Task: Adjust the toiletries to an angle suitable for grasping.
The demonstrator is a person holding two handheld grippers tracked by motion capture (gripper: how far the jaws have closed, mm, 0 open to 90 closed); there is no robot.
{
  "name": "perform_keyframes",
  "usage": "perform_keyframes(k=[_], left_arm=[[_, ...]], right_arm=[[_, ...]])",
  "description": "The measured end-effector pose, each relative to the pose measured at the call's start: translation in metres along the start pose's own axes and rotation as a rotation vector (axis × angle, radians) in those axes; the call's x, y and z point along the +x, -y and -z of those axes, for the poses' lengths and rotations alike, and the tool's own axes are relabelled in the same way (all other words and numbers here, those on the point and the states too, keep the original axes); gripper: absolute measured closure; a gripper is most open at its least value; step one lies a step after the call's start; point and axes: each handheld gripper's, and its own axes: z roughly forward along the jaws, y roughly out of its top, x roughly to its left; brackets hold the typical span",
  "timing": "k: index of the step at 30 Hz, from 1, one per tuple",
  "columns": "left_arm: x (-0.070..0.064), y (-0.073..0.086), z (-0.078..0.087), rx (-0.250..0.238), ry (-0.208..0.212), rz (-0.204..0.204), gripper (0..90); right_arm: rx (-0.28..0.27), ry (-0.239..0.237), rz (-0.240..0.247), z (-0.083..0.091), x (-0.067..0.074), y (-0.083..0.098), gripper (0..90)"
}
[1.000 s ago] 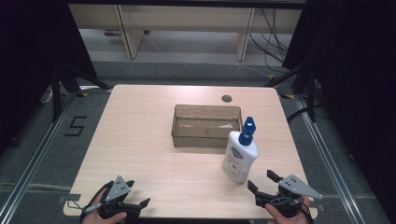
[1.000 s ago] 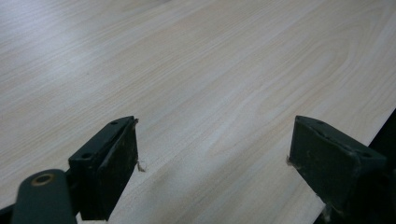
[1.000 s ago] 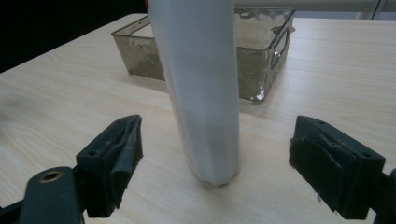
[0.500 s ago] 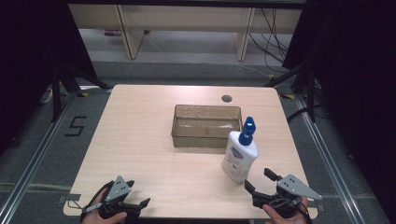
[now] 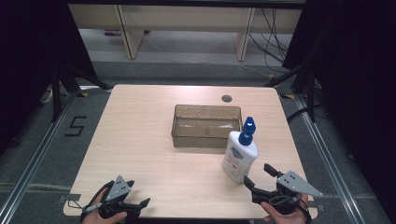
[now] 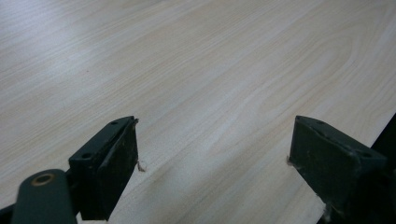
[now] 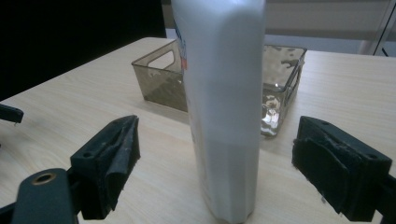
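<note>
A white bottle (image 5: 240, 156) with a blue cap stands upright on the table, just in front of the right end of a clear smoky plastic bin (image 5: 206, 126). My right gripper (image 5: 260, 177) is open near the table's front right edge, its jaws pointing at the bottle. In the right gripper view the bottle (image 7: 224, 107) rises between the two jaws, apart from both, with the bin (image 7: 161, 79) behind it. My left gripper (image 5: 140, 198) rests open at the front left edge, and in the left gripper view (image 6: 215, 158) it holds nothing over bare wood.
The light wooden table (image 5: 140, 140) has a round cable hole (image 5: 227, 98) at its back right. Shelving legs and cables stand on the floor behind it. A floor mark "5" (image 5: 75, 126) lies left of the table.
My right gripper has crept left and forward toward the bottle. The left gripper, the bottle and the bin have stayed still.
</note>
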Motion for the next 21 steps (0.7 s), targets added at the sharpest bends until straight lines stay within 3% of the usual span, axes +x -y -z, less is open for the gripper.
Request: perform_keyframes(k=[2,4,6,7,13,14,21], left_arm=[[0.001,0.000,0.001,0.015,0.008,-0.005,14.9],[0.001,0.000,0.000,0.010,0.006,-0.004,14.9],[0.001,0.000,0.000,0.008,0.007,-0.004,14.9],[0.001,0.000,-0.001,0.002,0.002,-0.003,14.9],[0.001,0.001,-0.002,0.008,-0.023,-0.006,14.9],[0.001,0.001,-0.001,0.008,-0.022,-0.003,15.0],[0.000,0.000,-0.001,-0.001,-0.004,0.010,14.9]], right_arm=[[-0.001,0.009,0.020,0.000,0.000,-0.002,15.0],[0.013,0.010,0.004,0.001,0.001,-0.004,15.1],[-0.008,0.011,0.029,0.001,-0.001,-0.007,15.1],[-0.011,0.012,0.013,0.002,0.000,-0.008,15.1],[-0.012,0.010,0.032,0.005,-0.002,-0.023,15.0],[-0.038,0.004,0.045,0.004,-0.003,-0.025,15.1],[-0.034,0.002,0.046,0.004,0.002,-0.036,15.0]])
